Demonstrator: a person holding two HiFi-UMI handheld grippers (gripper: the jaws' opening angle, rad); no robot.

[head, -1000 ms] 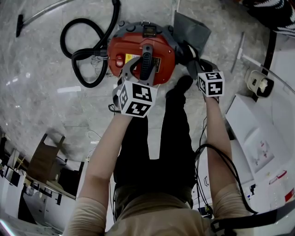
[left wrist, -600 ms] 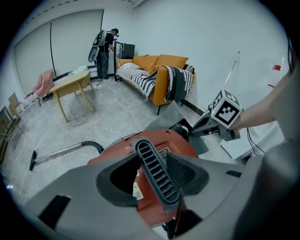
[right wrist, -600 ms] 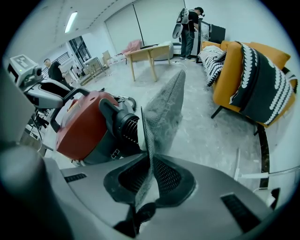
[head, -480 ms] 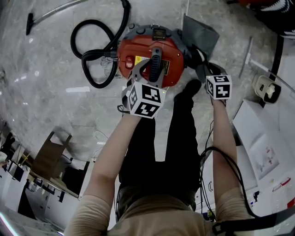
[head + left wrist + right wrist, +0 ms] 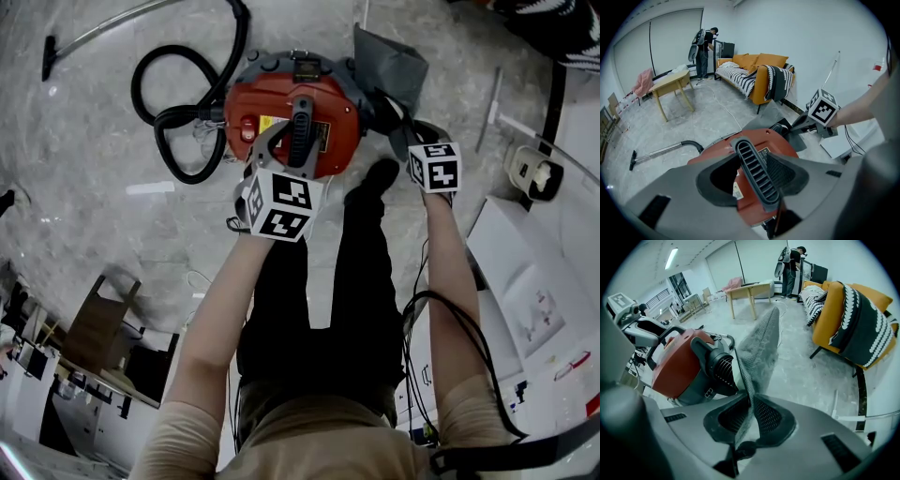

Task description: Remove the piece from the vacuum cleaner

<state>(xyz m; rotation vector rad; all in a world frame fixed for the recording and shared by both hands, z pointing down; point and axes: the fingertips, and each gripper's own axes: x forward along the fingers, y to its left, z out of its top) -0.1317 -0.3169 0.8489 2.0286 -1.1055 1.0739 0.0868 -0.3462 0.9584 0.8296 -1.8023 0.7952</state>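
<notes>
A red vacuum cleaner (image 5: 291, 108) stands on the floor in front of the person's feet. My left gripper (image 5: 284, 155) is shut on its black ribbed carrying handle (image 5: 757, 171), which runs between the jaws in the left gripper view. A grey fabric bag (image 5: 389, 61) sticks out from the vacuum's right side. My right gripper (image 5: 401, 136) is shut on the edge of this grey bag (image 5: 759, 348), with the cloth pinched between its pads and rising upright beside the vacuum's motor housing (image 5: 717, 369).
The vacuum's black hose (image 5: 178, 112) loops on the floor to the left, with its wand (image 5: 94, 33) beyond. The person's black shoe (image 5: 370, 178) is beside the vacuum. White boards (image 5: 525, 272) lie at the right. An orange sofa (image 5: 848, 310), a wooden table (image 5: 670, 86) and a standing person (image 5: 703, 47) are farther off.
The head view swayed right and came back. Both grippers keep the same holds on the handle and the grey bag, and the vacuum stays in place.
</notes>
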